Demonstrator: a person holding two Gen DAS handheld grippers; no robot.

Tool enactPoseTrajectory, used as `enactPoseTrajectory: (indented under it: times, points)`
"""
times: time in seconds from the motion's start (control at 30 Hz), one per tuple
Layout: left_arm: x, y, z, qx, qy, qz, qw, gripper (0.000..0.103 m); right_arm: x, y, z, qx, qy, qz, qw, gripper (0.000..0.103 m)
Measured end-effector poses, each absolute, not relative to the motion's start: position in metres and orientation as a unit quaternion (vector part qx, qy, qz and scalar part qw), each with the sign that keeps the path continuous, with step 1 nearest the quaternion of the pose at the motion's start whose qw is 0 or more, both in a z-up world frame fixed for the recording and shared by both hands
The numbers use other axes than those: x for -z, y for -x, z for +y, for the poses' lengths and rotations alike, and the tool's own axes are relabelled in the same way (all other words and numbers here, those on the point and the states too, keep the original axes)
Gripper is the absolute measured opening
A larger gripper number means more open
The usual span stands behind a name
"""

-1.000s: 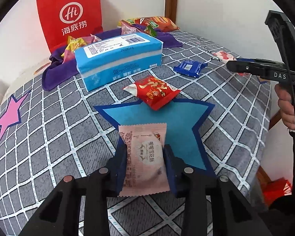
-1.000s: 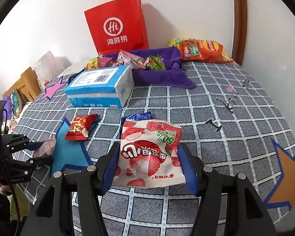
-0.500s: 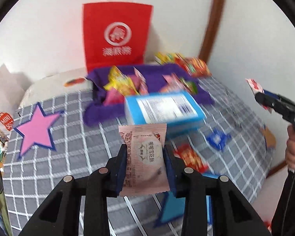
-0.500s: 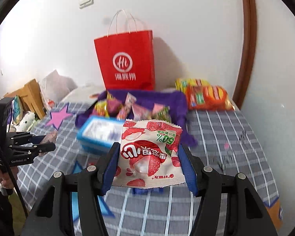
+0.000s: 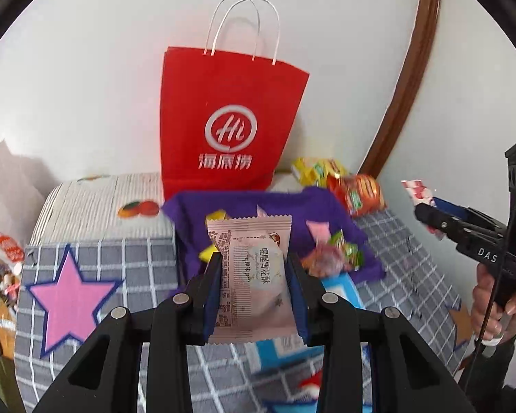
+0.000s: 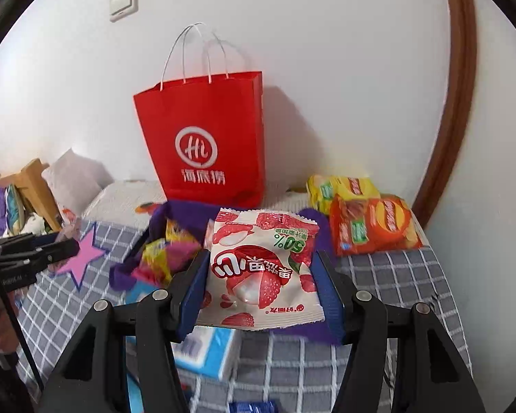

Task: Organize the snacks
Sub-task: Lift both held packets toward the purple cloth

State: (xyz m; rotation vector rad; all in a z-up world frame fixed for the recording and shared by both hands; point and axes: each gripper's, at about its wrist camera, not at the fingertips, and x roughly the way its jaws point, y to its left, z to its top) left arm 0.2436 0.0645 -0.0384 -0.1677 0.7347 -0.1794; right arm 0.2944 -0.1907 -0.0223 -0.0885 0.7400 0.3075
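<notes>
In front of the red bag [image 5: 230,120], above the purple cloth [image 5: 292,206] of snacks, the left gripper [image 5: 254,289] has its fingers clamped on a pink packet [image 5: 254,275] while the right gripper [image 6: 261,285] pinches a strawberry packet [image 6: 261,268].

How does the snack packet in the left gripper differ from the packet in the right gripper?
The pale pink packet in the left gripper is narrow and plain, with dark print on a muted wrapper. The strawberry packet in the right gripper is wider and brighter, white with red fruit pictures and a green percent mark. So the right gripper stands wider than the left. Both packets are sealed, have crimped edges, and are clamped by their sides above the bed.
</notes>
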Motion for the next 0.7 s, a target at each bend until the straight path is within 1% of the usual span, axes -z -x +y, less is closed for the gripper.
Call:
enactPoseTrajectory:
  times: [0.2, 0.37, 0.47, 0.57, 0.63, 0.7]
  points:
    - [0.029, -0.280, 0.063, 0.078, 0.086, 0.340, 0.933, 0.034, 0.006, -0.335, -0.169, -0.175, 0.029, 0.349, 0.920, 0.059]
    - [0.024, -0.308, 0.072, 0.081, 0.119, 0.330, 0.933, 0.034, 0.002, -0.366, -0.152, -0.183, 0.020, 0.342, 0.922, 0.059]
    - [0.027, -0.323, 0.075, 0.077, 0.121, 0.335, 0.931, 0.034, 0.015, -0.379, -0.150, -0.192, 0.011, 0.343, 0.920, 0.059]
    - [0.035, -0.341, 0.073, 0.060, 0.107, 0.342, 0.932, 0.034, 0.039, -0.394, -0.158, -0.190, -0.007, 0.361, 0.913, 0.059]
    - [0.043, -0.352, 0.074, 0.057, 0.115, 0.349, 0.928, 0.034, 0.055, -0.406, -0.160, -0.180, -0.002, 0.386, 0.905, 0.059]
    - [0.054, -0.358, 0.075, 0.058, 0.122, 0.361, 0.923, 0.034, 0.063, -0.412, -0.162, -0.165, 0.011, 0.392, 0.905, 0.059]
